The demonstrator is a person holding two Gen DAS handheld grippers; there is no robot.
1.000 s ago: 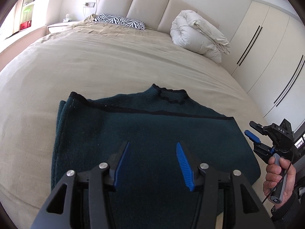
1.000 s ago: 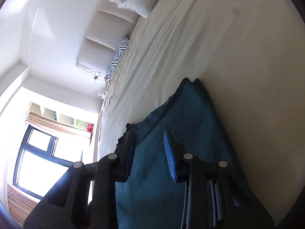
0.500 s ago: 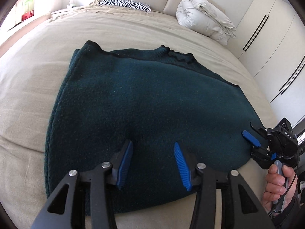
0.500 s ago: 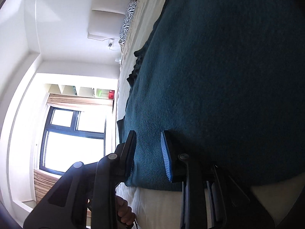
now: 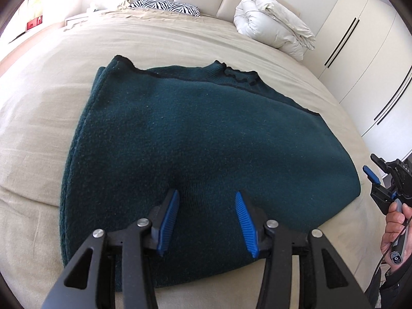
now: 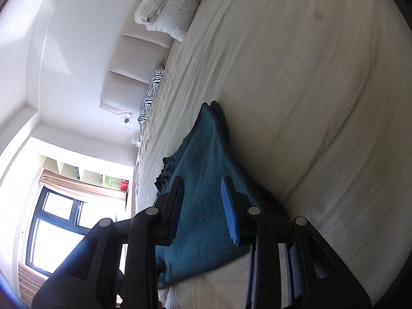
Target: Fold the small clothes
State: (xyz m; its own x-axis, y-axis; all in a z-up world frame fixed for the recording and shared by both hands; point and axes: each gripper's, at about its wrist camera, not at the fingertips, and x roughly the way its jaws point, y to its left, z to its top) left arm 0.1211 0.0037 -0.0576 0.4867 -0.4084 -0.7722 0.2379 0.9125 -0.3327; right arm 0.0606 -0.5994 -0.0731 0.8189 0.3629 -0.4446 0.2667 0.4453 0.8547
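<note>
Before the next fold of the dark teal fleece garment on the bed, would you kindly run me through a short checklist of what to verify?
1. Dark teal fleece garment lies flat on the beige bedsheet: ok.
2. Left gripper jaws apart over the near edge, pinching nothing: ok.
3. Right gripper holding fabric: not ok; its jaws, just opening, stand apart by the garment's right edge.
4. Far black-trimmed edges aligned: cannot tell.
5. White rolled duvet and zebra-striped pillow well clear of the garment: ok.

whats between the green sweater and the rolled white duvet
Only bare beige bedsheet lies between the green sweater and the rolled white duvet, seen in the left wrist view.
</note>
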